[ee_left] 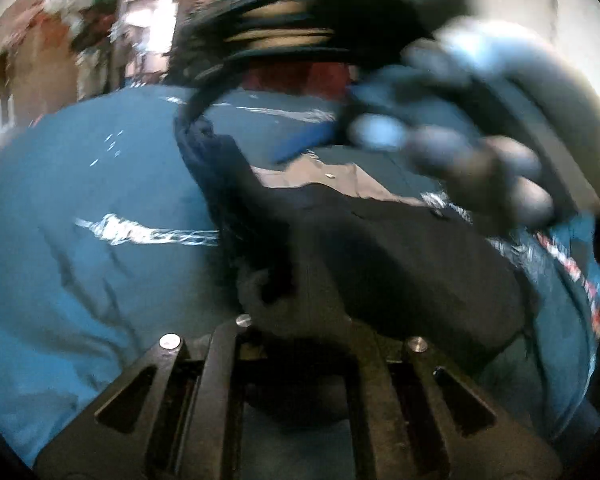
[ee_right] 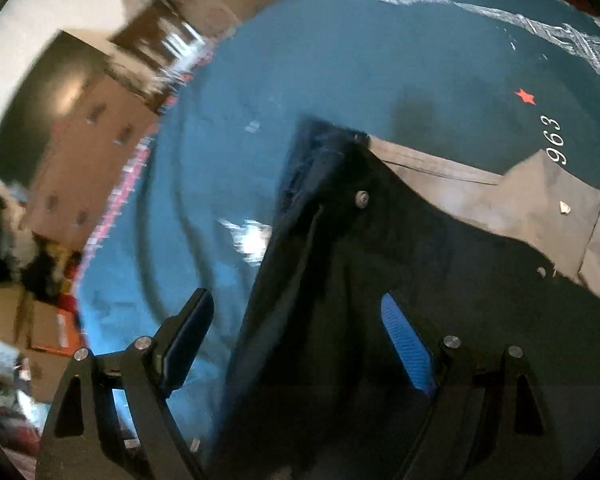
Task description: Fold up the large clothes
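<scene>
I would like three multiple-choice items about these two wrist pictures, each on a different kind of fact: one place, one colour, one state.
1. Where does the dark garment lie?
A. on the teal cloth
B. on a bare wooden floor
C. inside a cardboard box

2. What colour is the small star printed on the teal cloth?
A. yellow
B. red
C. white

3. How do the jaws of the right gripper stand?
A. shut on the garment
B. shut on nothing
C. open, wide apart

Answers: 1 A, teal cloth shows around the garment; 2 B, the star beside the white digits is red; 3 C, a wide gap separates the two fingers.
</scene>
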`<state>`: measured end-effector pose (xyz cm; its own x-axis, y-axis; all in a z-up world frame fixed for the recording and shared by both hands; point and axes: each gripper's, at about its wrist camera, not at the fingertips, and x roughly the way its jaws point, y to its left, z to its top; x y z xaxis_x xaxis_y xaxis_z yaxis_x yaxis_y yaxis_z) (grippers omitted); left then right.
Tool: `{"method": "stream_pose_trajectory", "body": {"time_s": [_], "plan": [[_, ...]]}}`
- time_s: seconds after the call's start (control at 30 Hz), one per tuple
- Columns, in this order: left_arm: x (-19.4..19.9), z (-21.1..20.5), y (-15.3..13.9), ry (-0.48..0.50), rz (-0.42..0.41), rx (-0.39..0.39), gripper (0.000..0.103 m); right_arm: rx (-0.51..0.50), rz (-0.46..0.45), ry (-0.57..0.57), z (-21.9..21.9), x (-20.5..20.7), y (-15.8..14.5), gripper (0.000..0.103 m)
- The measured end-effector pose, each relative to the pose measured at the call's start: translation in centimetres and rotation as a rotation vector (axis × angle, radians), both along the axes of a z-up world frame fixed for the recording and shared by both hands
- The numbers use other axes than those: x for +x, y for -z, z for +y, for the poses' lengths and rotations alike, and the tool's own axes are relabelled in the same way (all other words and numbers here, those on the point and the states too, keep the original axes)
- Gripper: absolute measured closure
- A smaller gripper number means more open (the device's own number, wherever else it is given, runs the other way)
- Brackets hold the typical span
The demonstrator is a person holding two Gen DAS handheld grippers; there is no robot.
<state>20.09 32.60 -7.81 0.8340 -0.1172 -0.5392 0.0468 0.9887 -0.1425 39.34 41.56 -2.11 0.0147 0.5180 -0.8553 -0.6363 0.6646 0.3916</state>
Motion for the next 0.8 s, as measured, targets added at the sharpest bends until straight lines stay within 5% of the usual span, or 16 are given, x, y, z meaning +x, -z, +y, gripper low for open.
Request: {"method": "stream_pose_trajectory", "body": {"time_s": [0.07, 0.13, 0.17, 0.27, 0.5, 0.8], "plan": [[0.2, -0.9, 0.2, 0.027, 0.004, 0.021, 0.097, -0.046, -0.011, 0.015, 0.3, 1.0, 1.3, 0.016], [0.5, -1.6, 0.4, 0.044, 0.008, 0.02, 0.097, -0.048, -0.029, 0.039, -0.4, 2.0, 1.8, 0.036], [0.7, -1.8, 0.4, 0.048, 0.01, 0.021, 0.097, -0.025, -0.033, 0.056, -1.4, 2.4, 1.9, 0.055], [0.7, -3.2, -0.3, 0.102, 0.006, 0.014, 0.097, 0.121, -0.02, 0.168, -7.6, 2.9, 1.8, 0.076], [2.9, -12.6, -2.2, 0.403, 0.011, -0.057, 0.089, 0.314, 0.032, 0.44, -26.9, 3.1, 3.4, 0.085], [5.2, -22.7, -0.9, 0.605, 0.1, -0.104, 0.089, 0.362, 0.095, 0.491, -39.1, 6.5, 5.8, 0.085]]}}
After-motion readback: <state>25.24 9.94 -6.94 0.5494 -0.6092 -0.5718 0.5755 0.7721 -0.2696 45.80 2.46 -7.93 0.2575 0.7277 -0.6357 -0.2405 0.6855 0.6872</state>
